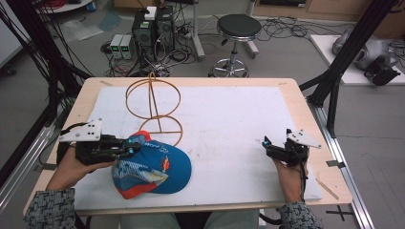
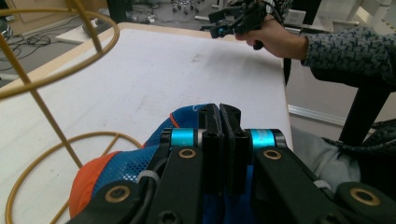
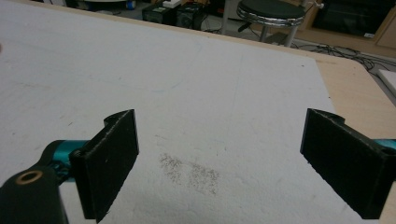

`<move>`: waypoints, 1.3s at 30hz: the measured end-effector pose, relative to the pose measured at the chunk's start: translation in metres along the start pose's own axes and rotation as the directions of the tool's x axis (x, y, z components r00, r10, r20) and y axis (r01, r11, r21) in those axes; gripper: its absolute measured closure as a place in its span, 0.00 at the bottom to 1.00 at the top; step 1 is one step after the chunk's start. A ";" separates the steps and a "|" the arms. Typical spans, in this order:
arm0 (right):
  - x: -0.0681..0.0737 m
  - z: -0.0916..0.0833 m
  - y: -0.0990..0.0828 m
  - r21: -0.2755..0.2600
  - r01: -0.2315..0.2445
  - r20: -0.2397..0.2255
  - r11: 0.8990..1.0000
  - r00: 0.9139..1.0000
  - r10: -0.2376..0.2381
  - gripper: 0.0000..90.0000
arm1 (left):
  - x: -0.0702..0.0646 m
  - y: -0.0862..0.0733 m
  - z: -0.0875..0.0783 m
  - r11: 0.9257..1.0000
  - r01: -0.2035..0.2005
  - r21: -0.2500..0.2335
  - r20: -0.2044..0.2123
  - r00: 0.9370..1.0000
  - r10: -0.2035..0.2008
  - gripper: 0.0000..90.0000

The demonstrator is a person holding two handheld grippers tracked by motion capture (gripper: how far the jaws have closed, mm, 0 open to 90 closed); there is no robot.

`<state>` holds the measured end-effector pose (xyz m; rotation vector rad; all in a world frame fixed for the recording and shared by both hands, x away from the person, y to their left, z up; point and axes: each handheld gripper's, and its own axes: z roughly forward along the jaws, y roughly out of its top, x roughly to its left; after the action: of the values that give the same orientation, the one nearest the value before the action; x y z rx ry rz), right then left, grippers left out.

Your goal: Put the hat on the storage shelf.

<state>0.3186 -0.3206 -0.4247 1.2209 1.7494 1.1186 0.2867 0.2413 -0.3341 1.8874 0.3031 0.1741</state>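
Observation:
A blue cap with an orange brim and a printed front lies on the white mat near the front left. My left gripper reaches it from the left, at its back edge. In the left gripper view the jaws are pressed together with the cap's blue cloth at their tips. My right gripper hovers low over the bare mat at the right, far from the cap. Its jaws stand wide open with nothing between them.
A golden wire stand of hoops on an upright rod rises just behind the cap, close to my left gripper. The white mat covers most of the wooden table. A stool and computer boxes stand on the floor beyond.

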 end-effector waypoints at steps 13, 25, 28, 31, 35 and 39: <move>-0.006 -0.002 -0.002 0.003 -0.024 0.005 1.000 1.000 0.024 0.12 | -0.008 0.051 0.002 0.994 -0.104 0.037 -0.003 0.995 0.104 0.97; -0.006 0.000 -0.002 0.004 -0.033 -0.009 0.999 0.999 0.033 0.12 | -0.029 0.089 -0.005 0.988 -0.156 0.003 0.038 0.987 0.156 0.97; -0.006 0.001 -0.002 0.006 -0.035 -0.010 0.999 0.999 0.035 0.12 | -0.033 0.101 -0.008 0.986 -0.164 -0.006 0.040 0.986 0.164 0.97; -0.006 0.001 -0.002 0.009 -0.037 -0.017 0.999 0.999 0.037 0.12 | -0.035 0.112 -0.011 0.983 -0.181 -0.015 0.040 0.983 0.181 0.97; -0.006 0.002 -0.002 0.013 -0.043 -0.018 0.999 0.999 0.043 0.12 | -0.033 0.127 -0.014 0.982 -0.189 -0.030 0.047 0.981 0.190 0.97; -0.006 0.002 -0.002 0.014 -0.044 -0.021 0.999 0.999 0.044 0.12 | -0.029 0.146 -0.011 0.978 -0.208 -0.019 0.054 0.976 0.209 0.97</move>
<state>0.3216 -0.3263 -0.4272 1.2655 1.7558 1.1507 0.2735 0.1977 -0.1916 1.9060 0.0650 0.2636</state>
